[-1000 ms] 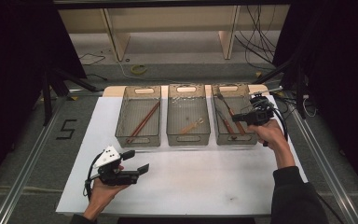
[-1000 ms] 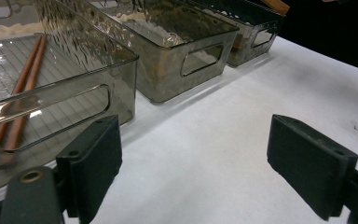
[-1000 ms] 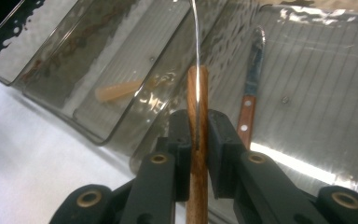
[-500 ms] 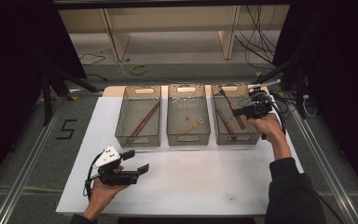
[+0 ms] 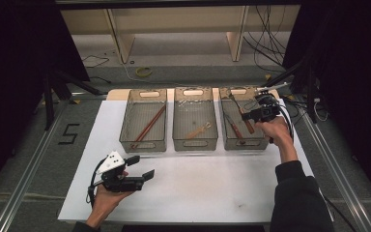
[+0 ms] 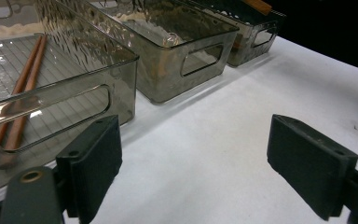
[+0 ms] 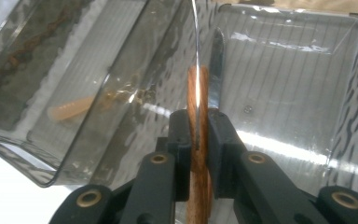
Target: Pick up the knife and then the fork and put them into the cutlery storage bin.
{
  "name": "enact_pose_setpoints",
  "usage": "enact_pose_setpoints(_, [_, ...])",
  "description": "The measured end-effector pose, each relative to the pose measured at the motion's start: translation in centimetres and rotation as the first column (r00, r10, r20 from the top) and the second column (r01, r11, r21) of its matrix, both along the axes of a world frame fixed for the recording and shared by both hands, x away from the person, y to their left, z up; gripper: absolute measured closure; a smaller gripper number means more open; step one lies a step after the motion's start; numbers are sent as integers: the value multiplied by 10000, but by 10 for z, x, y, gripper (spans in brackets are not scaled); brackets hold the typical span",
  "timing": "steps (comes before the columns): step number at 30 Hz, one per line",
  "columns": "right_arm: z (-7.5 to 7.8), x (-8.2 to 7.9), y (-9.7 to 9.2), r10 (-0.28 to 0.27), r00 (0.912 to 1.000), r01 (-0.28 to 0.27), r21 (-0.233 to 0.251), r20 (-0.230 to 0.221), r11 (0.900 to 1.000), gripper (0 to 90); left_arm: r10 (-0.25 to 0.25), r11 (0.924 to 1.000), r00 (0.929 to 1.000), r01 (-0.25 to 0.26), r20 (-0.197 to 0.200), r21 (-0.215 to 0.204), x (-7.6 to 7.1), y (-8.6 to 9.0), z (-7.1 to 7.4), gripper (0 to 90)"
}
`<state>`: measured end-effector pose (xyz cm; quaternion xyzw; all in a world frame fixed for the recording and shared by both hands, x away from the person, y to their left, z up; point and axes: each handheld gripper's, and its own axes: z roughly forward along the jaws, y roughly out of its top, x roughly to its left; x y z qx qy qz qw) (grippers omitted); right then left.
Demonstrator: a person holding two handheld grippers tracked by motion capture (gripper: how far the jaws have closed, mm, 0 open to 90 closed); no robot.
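While my right gripper (image 7: 198, 133) is pinching the wooden handle of a knife (image 7: 199, 158), I am holding it over the right-hand bin (image 5: 265, 142) of the three smoky plastic bins, with the metal blade (image 7: 216, 70) pointing toward the bin's far wall. Sorting is looking mostly done, as I judge it: a pair of chopsticks (image 5: 148, 127) is lying in the left bin (image 5: 142, 145), a pale small utensil (image 5: 197, 130) is lying in the middle bin (image 5: 195, 143), and another wooden-handled piece (image 5: 235, 130) is already sitting in the right one. What is left for me is lowering this knife and letting go. My left gripper (image 5: 140, 168) is resting near the front of the white table (image 5: 222, 188), jaws spread wide with nothing between them (it is just waiting). I am finding it hard to tell whether the knife is touching the bin floor yet, because a bright curved bin edge is cutting across the handle in the right gripper view. The pale utensil is blurring behind rippled plastic, so I cannot name it.
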<state>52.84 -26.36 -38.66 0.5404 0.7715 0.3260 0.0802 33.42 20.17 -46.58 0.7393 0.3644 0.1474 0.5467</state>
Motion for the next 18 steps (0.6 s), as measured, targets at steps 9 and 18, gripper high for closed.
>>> enact_pose_setpoints(9, [-6, 4, 2, -115, 9998, 111, -213, -171, 9997, 816, 2, 10000, 10000, -2, -3, 5, 0, 0, 0, 171])
enact_pose_setpoints(18, [-10, 7, 7, -161, 9994, 150, -377, -301, 9992, 815, 0, 10000, 10000, 0, -5, -1, 0, 0, 0, 171])
